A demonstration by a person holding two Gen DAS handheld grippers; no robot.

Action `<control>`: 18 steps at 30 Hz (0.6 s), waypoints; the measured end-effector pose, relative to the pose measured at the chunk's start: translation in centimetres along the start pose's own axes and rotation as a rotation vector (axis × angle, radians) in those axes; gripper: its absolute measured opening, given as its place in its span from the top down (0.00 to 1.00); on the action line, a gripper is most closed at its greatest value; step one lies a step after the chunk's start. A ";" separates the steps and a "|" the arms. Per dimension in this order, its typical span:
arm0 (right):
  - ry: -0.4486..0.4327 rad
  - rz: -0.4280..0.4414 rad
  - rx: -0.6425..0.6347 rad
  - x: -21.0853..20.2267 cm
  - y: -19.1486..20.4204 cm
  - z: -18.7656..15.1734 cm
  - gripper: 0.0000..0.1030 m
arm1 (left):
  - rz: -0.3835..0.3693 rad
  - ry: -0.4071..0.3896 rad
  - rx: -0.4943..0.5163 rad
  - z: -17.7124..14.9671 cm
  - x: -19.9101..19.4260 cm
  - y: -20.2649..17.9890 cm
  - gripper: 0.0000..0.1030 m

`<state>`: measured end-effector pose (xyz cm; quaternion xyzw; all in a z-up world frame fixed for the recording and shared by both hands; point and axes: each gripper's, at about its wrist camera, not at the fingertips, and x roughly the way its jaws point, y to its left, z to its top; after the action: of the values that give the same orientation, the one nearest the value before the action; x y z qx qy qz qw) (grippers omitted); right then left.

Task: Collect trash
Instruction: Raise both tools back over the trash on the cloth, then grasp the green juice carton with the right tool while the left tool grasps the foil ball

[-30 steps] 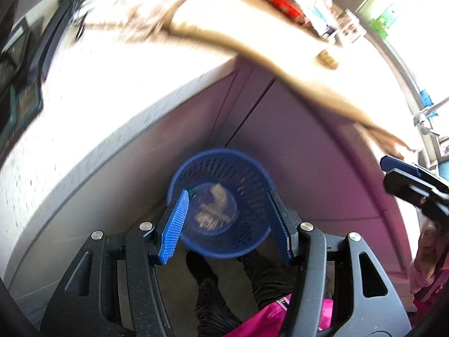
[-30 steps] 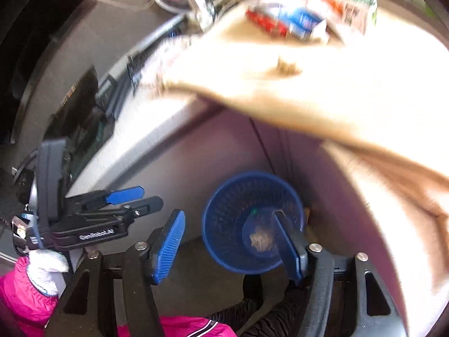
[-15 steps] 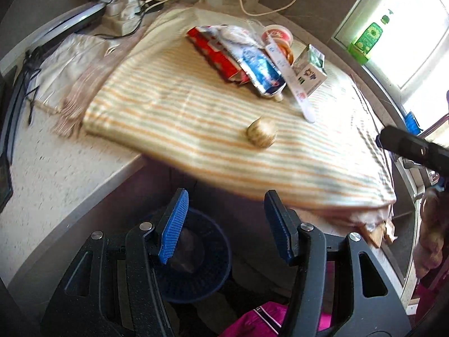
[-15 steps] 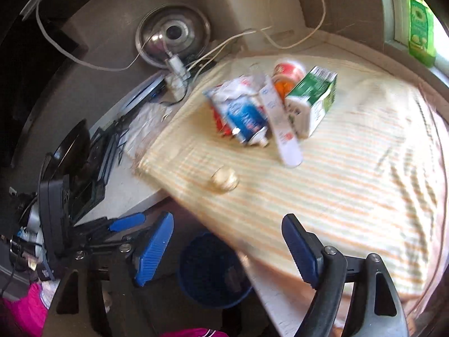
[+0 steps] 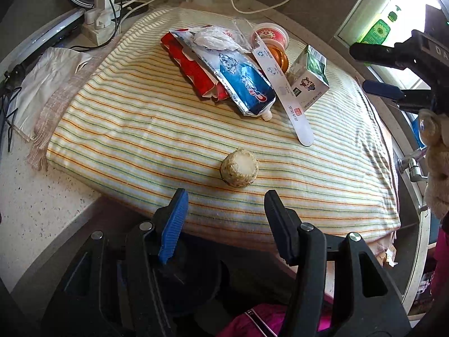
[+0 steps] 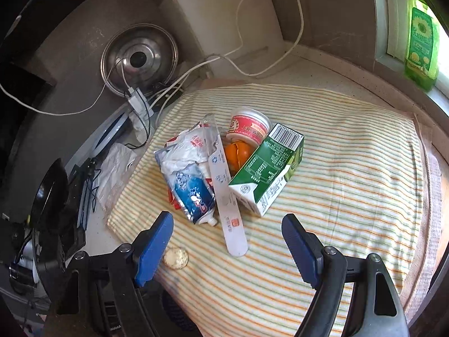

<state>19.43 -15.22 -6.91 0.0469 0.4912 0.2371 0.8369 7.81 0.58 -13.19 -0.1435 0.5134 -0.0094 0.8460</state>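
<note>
Left gripper [image 5: 224, 210]: my jaws stand wide apart and hold nothing, poised over the near edge of the striped cloth [image 5: 134, 129]. Right gripper [image 6: 227, 238]: jaws likewise spread and empty, above the same cloth.

Nearest trash item: one round, pale food scrap [image 5: 239, 168], lying alone on the cloth just ahead of my left fingertips. In the right wrist view it sits beside my left-hand blue pad [image 6: 153, 248].

Remaining trash forms one pile farther back on the cloth, well apart from the scrap:
- one blue-and-white toothpaste tube [image 6: 193, 196], cap toward me;
- one red wrapper [image 5: 193, 70] beneath the tube;
- one crumpled white plastic film [image 5: 213, 38] on top of the tube's far end;
- one long white strip [image 6: 228, 210], lying over the pile between tube and carton;
- one green-and-white drink carton [image 6: 269, 168], on its side;
- one red-and-white cup [image 6: 248, 127], tipped over;
- one orange item [image 6: 238, 156], between cup and carton; I cannot tell what it is.

Surface: the cloth covers a speckled white countertop [image 5: 36, 210]. Behind it are one steel lid [image 6: 140, 59], white cables [image 6: 241, 64] and one power strip [image 5: 99, 18]. One green bottle [image 6: 422, 47] stands on the windowsill. Below the counter edge, part of a dark bin [image 6: 179, 314] shows.
</note>
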 end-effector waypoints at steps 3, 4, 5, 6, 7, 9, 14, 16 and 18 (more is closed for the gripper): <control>0.032 0.029 0.065 1.5 -1.6 1.7 0.21 | 0.009 0.005 0.010 0.5 0.5 -0.3 0.44; 0.042 0.029 0.088 2.1 -2.2 2.3 0.21 | 0.012 0.006 0.013 0.6 0.6 -0.5 0.44; 0.051 0.028 0.108 2.6 -2.6 2.7 0.22 | 0.013 0.007 0.016 0.8 0.7 -0.6 0.44; 0.060 0.032 0.129 3.2 -3.1 3.1 0.22 | 0.016 0.009 0.020 1.0 0.9 -0.7 0.44; 0.070 0.035 0.149 3.7 -3.6 3.4 0.22 | 0.019 0.010 0.023 1.0 1.0 -0.8 0.44; 0.086 0.036 0.178 4.7 -4.3 4.0 0.22 | 0.026 0.017 0.030 1.3 1.4 -1.0 0.44; 0.136 0.021 0.217 7.1 -5.7 4.9 0.22 | 0.032 0.037 0.036 2.0 2.5 -1.0 0.44; 0.153 0.032 0.241 7.7 -6.1 5.0 0.22 | 0.033 0.047 0.042 2.1 2.9 -1.1 0.44; 0.161 0.032 0.246 8.2 -6.2 5.1 0.22 | 0.036 0.055 0.047 2.2 3.4 -1.2 0.44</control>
<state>29.20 -16.26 -12.78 0.1381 0.5811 0.1914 0.7789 11.52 -0.62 -14.84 -0.1142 0.5388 -0.0103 0.8346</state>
